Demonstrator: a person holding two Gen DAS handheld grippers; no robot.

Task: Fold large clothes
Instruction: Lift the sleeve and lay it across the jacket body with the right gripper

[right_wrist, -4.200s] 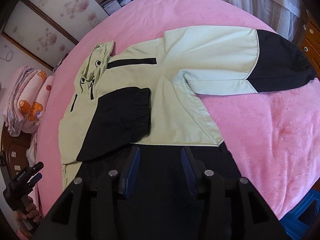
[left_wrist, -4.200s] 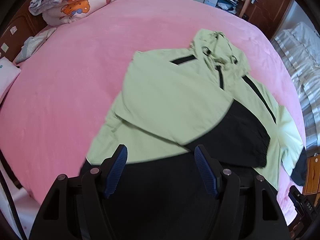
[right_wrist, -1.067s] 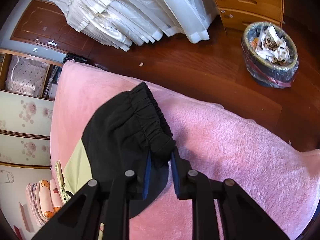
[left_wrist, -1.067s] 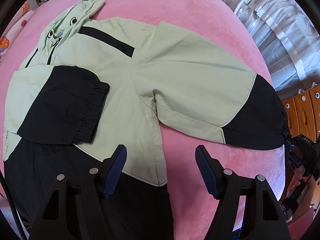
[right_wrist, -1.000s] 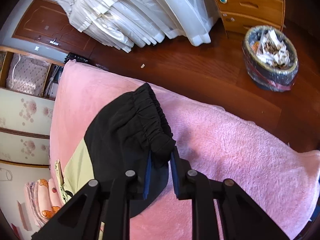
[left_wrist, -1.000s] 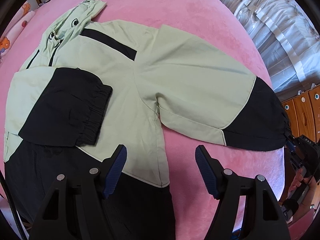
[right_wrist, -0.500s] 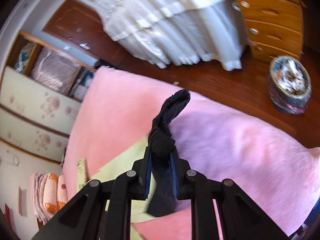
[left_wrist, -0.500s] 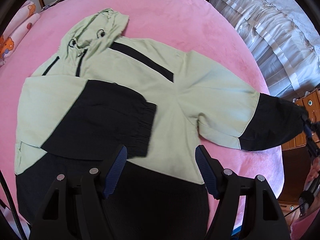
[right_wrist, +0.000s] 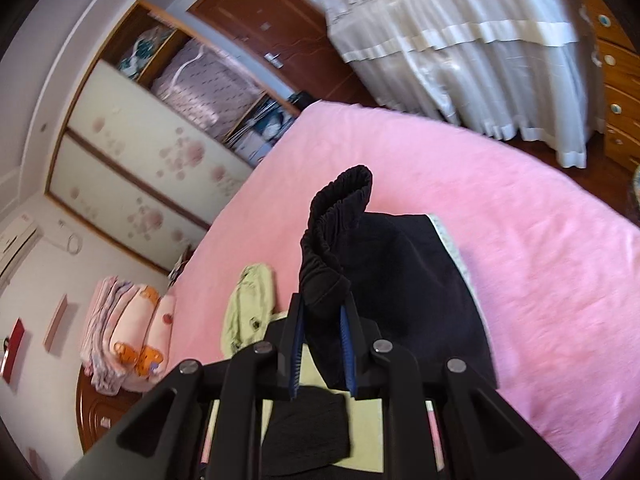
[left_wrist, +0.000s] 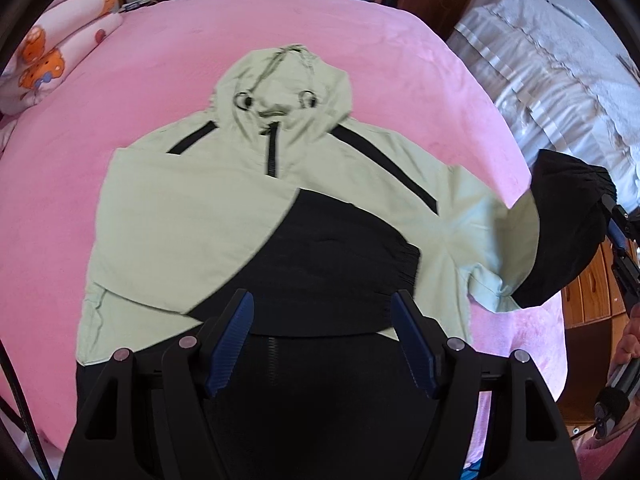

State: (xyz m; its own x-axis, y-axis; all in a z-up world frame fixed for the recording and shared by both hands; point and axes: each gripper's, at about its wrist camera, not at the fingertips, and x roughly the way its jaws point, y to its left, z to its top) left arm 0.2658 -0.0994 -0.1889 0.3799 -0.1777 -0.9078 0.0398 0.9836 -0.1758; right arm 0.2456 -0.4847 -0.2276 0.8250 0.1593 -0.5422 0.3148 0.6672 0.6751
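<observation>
Lifting the black cuff (right_wrist: 336, 232) of the jacket's second sleeve (left_wrist: 560, 232), the right hand-held gripper (right_wrist: 322, 344) is clamped tight on the gathered elastic, fabric bunched up betw. the pads. The jacket (left_wrist: 248, 208), pale green w/ black panels, lies face-up mid-bed on the pink blanket (left_wrist: 360, 40), hood (left_wrist: 280, 80) toward the far side; the other sleeve (left_wrist: 332, 256) is already folded across the chest. The left hand-held gripper (left_wrist: 322, 344) hovers over the hem, fingers well apart, holding nothing.

Looks like light, thin shell fabric: soft, floppy, prob. a bit slick, so it'll drape and slide rather than hold shape. The cuff's elastic ridge is the best grab point, as now; for the body, take the hem corners.

Vs. a sec ago: that sleeve lay flat on the bed w/ the cuff pinched low; now it's raised off the blanket and swinging in toward the chest.
</observation>
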